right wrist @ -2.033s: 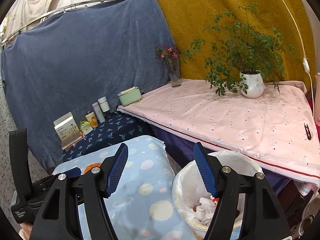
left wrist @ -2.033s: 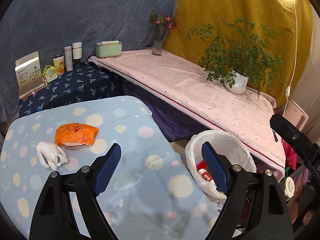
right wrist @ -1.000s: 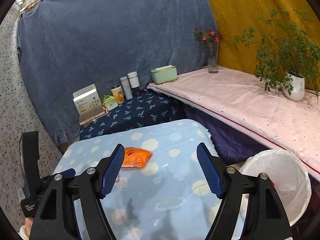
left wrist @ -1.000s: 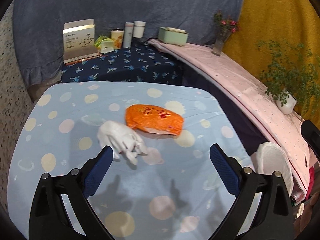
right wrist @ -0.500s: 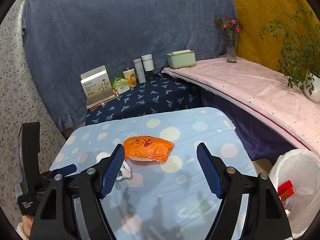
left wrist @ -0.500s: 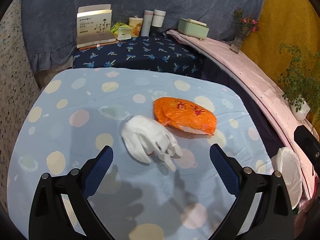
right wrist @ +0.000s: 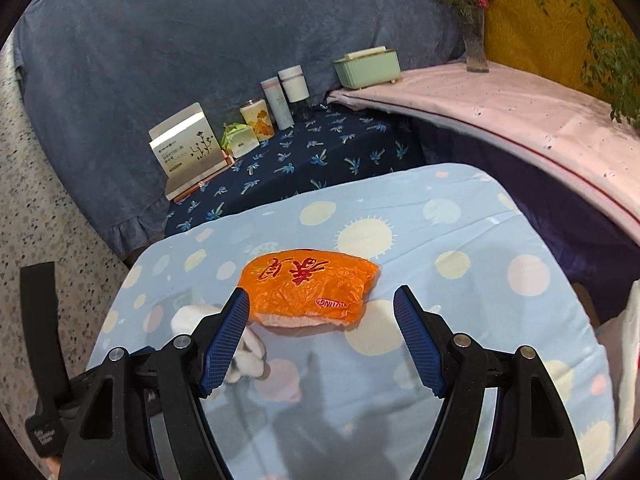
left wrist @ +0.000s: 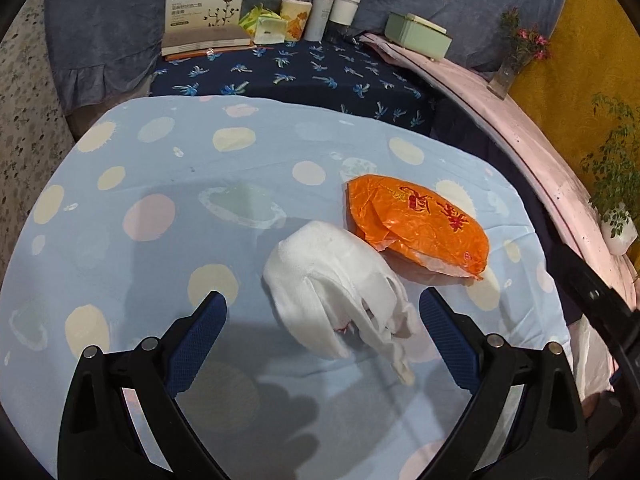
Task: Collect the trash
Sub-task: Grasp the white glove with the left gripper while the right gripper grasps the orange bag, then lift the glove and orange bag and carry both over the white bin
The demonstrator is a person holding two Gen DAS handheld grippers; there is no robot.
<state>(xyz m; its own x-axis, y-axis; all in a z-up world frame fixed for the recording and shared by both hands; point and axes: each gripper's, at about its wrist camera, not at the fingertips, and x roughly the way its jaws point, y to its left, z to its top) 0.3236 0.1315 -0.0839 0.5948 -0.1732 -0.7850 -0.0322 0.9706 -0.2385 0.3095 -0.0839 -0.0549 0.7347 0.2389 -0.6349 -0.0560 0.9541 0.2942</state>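
Partly hidden: one white cloth glove (left wrist: pixel 340 300) lies crumpled on the pale blue spotted tablecloth (left wrist: pixel 160 184); in the right wrist view only scraps of it show behind the left-hand finger of the right gripper (right wrist: pixel 322 340).
Cut off: one white-lined bin (right wrist: pixel 634 344) shows only as a sliver at the right edge in both views; its contents cannot be seen.
Hard to make out: red characters on the crinkled orange plastic bag (right wrist: pixel 310 288); what the bag holds cannot be told.
Trash on the cloth: two pieces, the glove and the orange bag, touching or nearly so, the bag on the far right of the glove in the left wrist view.
Left gripper (left wrist: pixel 322 330): jaws spread wide, holding nothing; the glove lies between the blue pads, untouched by them.
Right gripper: jaws spread wide, holding nothing; the orange bag sits just beyond the tips, framed between them.
Back shelf, dark blue leaf-print cloth (right wrist: pixel 304 160): one open cream box (right wrist: pixel 186 148), one green packet (right wrist: pixel 238 140), one printed tin (right wrist: pixel 256 118), two white bottles (right wrist: pixel 286 94).
Pink-covered ledge (right wrist: pixel 520 112): one mint-green box (right wrist: pixel 368 66), one glass vase of pink flowers (right wrist: pixel 474 20), one potted plant (left wrist: pixel 618 216), cropped.
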